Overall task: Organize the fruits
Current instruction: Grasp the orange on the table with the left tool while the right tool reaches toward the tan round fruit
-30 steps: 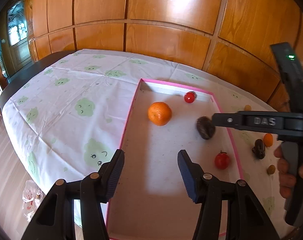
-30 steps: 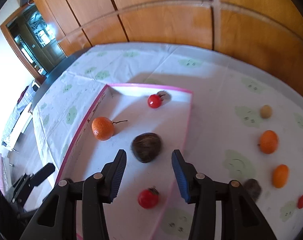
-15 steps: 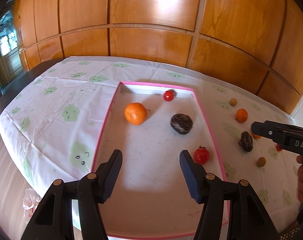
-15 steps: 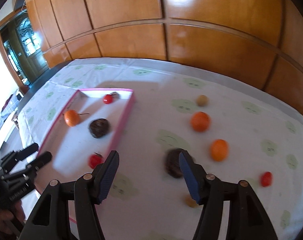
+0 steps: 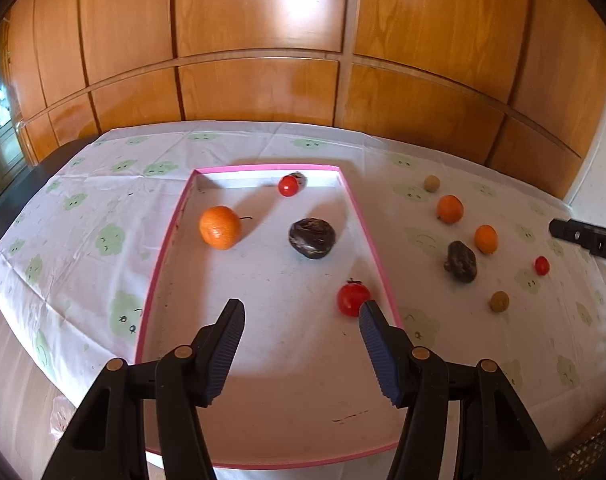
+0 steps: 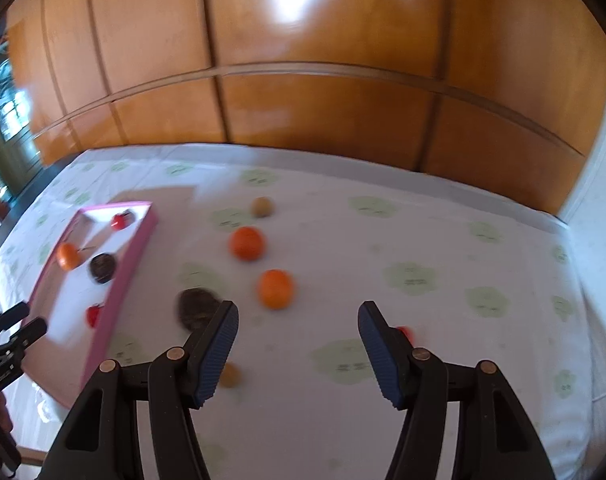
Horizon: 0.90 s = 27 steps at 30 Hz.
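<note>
A pink-rimmed tray [image 5: 367, 224] holds an orange [image 5: 219, 227], a dark fruit [image 5: 311, 237] and two red tomatoes [image 5: 352, 299] [image 5: 288, 185]. My left gripper [image 5: 301, 328] is open and empty above the tray's near half. On the cloth right of the tray lie two oranges [image 6: 246, 243] [image 6: 275, 289], a dark fruit [image 6: 197, 308], a red tomato [image 6: 403, 333] and two small tan fruits [image 6: 262, 207] [image 6: 230, 374]. My right gripper [image 6: 298, 332] is open and empty above these loose fruits, the nearer orange just beyond its fingers.
The table wears a white cloth with green cloud prints [image 5: 115, 240]. A wooden panelled wall [image 5: 263, 92] stands behind it. The table's left edge [image 5: 7, 216] drops to the floor. The right gripper's tip [image 5: 583, 236] shows at the right in the left wrist view.
My right gripper has swung right from over the tray to above the loose fruits. My left gripper has drawn back, so the whole tray shows.
</note>
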Motion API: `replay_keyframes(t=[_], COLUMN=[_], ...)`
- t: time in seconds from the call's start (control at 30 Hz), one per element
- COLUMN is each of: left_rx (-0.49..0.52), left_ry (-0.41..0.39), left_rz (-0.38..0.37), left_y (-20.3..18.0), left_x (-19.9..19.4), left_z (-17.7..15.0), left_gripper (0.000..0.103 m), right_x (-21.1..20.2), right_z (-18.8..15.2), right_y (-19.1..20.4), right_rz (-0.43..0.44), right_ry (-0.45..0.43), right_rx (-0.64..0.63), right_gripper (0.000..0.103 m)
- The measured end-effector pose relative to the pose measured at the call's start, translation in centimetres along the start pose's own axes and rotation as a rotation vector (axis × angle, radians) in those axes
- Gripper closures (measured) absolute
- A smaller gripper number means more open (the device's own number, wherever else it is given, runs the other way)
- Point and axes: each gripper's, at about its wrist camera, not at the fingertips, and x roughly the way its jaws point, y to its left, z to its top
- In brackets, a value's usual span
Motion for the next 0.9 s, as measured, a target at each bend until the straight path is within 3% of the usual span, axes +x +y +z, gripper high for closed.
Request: replay_keyframes(t=[0.23, 0.37, 0.9], left_rx=[0.03, 0.02, 0.112], left_ry=[0.027, 0.054, 0.087], left_rz=[-0.021, -0.055, -0.166], left_y=[-1.5, -2.0, -8.6], left_x=[0.5, 1.0, 4.4], left_z=[0.2, 0.6, 5.1], left_gripper=[0.042, 0.042, 0.043], right_x=[0.5, 1.2, 1.2], right_z=[-0.5, -0.8, -0.8], right_y=[-6.3, -9.2, -9.7], right_rz=[-0.126, -0.096, -0.09], right_ry=[-0.026, 0.006, 0.017], right_rx=[0.148, 0.291, 0.32], right_gripper=[0.04, 0.04, 0.04])
